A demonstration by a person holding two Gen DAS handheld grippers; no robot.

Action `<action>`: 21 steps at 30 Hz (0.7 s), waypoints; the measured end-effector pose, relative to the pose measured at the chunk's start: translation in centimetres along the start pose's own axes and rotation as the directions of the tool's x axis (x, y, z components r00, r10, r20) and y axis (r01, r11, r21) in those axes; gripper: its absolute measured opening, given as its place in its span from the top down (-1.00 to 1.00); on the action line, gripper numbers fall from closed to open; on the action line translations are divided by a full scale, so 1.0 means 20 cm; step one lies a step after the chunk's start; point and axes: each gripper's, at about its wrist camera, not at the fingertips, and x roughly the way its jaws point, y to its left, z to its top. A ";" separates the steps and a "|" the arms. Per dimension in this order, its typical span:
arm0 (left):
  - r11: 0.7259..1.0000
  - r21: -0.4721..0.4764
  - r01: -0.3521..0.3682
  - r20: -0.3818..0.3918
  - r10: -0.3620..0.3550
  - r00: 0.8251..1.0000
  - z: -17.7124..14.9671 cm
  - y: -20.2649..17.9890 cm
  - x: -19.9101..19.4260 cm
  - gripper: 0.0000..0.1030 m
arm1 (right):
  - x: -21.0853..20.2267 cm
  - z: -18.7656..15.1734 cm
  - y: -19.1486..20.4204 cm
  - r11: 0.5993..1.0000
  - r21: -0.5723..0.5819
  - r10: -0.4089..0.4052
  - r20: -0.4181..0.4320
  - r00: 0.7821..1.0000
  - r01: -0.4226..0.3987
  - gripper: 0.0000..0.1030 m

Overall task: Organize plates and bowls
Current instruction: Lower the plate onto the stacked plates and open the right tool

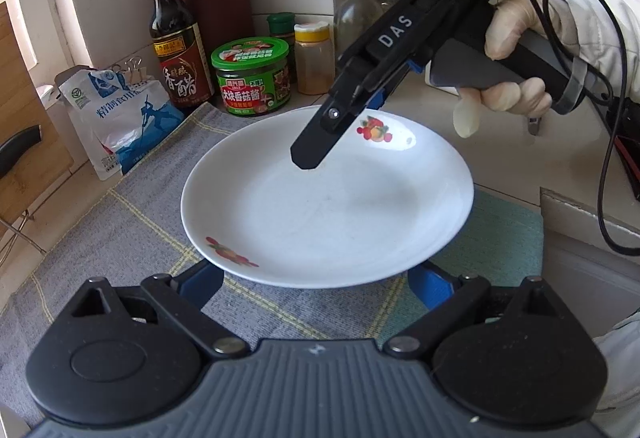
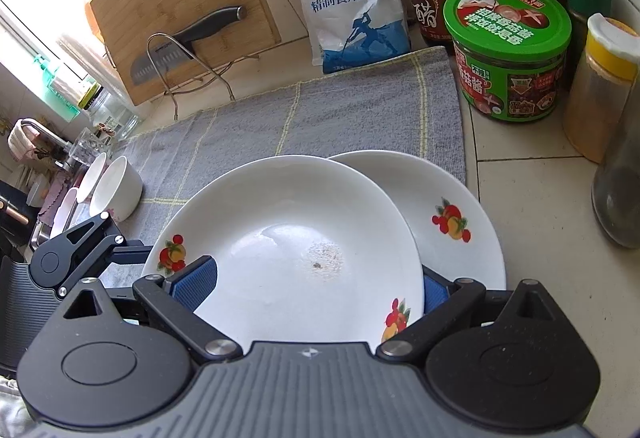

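Grey checked cloth point(image 2: 320, 110) on tiled counter point(image 2: 520, 182); left fingers point(image 1: 200, 282) spread, right fingers' point(image 2: 194, 284) grip unclear.

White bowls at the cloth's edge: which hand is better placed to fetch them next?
Probably the left: its gripper sits right beside the bowls, while the right gripper's fingers flank the upper plate, farther away.

Glossy ceramic plate point(image 1: 328, 206) on woven cloth mat point(image 1: 120, 238).
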 end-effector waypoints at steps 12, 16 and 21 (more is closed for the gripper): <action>0.999 0.033 0.024 -0.023 -0.024 0.999 0.04 0.00 0.08 -0.90 | -0.02 -0.01 -0.09 0.999 0.049 -0.013 0.021 1.000 0.012 -0.97; 0.999 0.033 0.039 -0.023 -0.038 0.999 0.04 0.01 0.11 -0.90 | -0.03 -0.02 -0.11 0.998 0.065 -0.017 0.033 0.999 0.014 -0.97; 0.998 0.036 0.049 -0.025 -0.048 0.999 0.04 0.01 0.12 -0.90 | -0.04 -0.04 -0.13 0.996 0.088 -0.023 0.050 0.998 0.019 -0.97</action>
